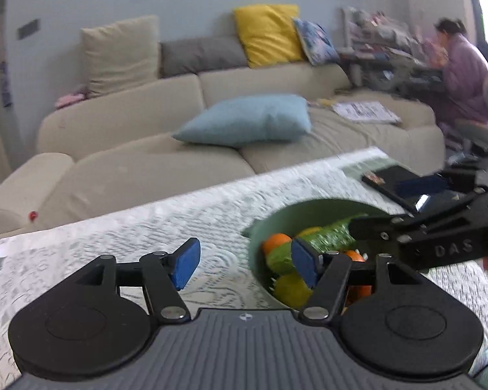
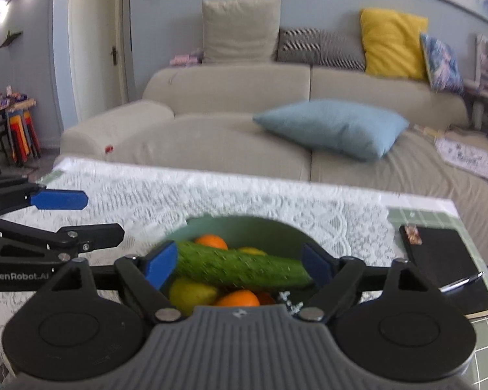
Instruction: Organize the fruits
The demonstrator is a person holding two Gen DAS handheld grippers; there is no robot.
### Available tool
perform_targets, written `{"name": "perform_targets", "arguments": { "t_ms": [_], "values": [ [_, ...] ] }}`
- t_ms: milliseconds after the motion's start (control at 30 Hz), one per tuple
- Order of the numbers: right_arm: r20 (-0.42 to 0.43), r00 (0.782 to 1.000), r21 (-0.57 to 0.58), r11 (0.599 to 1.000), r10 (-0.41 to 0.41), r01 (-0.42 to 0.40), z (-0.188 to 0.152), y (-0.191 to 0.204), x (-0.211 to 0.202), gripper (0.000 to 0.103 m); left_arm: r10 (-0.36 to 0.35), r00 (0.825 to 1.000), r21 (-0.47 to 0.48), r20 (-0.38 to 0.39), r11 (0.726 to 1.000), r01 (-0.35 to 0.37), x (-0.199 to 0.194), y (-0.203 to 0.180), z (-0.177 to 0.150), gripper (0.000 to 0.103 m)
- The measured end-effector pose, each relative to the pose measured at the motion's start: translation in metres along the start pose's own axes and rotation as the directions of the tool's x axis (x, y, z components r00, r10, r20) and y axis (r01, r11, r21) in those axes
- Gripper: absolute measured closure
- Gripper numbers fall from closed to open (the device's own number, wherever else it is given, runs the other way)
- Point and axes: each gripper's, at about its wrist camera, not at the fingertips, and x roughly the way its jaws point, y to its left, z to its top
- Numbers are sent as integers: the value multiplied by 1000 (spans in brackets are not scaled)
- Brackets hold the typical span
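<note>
Left wrist view, left to right: lace-covered table (image 1: 120,227) runs across the near ground, beige sofa (image 1: 146,123) behind it with a light blue cushion (image 1: 247,120) on the seat. Left gripper (image 1: 247,263) hangs over the cloth, blue pads wide apart, nothing between them; its left pad sits over bare lace, its right pad over the near-left rim of the green bowl (image 1: 276,221). Bowl holds an orange (image 1: 276,241), a yellow fruit (image 1: 291,289) nearest the camera, and a cucumber (image 1: 328,239) lying across the pile. The right gripper's black body enters from the right edge, over the bowl. Far right on the table: black notebook (image 1: 403,182). A person in purple (image 1: 462,74) sits at a cluttered desk beyond.

Right wrist view, left to right: left gripper (image 2: 66,216) shows side-on at the left edge, one blue pad (image 2: 60,200) above the lower black finger, a gap between them. Right gripper (image 2: 240,266) is centre, above the bowl (image 2: 244,226), fingers spread, one beside each end of the cucumber (image 2: 240,265); contact cannot be told through the blur. Under the cucumber: yellow fruit (image 2: 192,292), oranges near (image 2: 237,299) and far (image 2: 211,240). Right of the bowl, notebook (image 2: 445,260) with a pen (image 2: 462,281) lying on it.
</note>
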Motion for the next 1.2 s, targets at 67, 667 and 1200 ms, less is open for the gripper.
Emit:
{"name": "perform_targets", "arguments": {
  "t_ms": [67, 667, 1200],
  "values": [
    [53, 999, 3, 1000, -10, 9, -2, 8, -12, 16, 23, 999, -35, 31, 999, -22, -9, 6, -1, 24],
    [340, 936, -76, 990, -87, 120, -57, 79, -77, 4, 290, 944, -123, 155, 954, -273, -76, 9, -49, 8],
    [214, 974, -9, 997, -75, 78, -104, 86, -68, 4, 376, 926, -186, 20, 912, -366, -76, 3, -109, 8]
  ]
}}
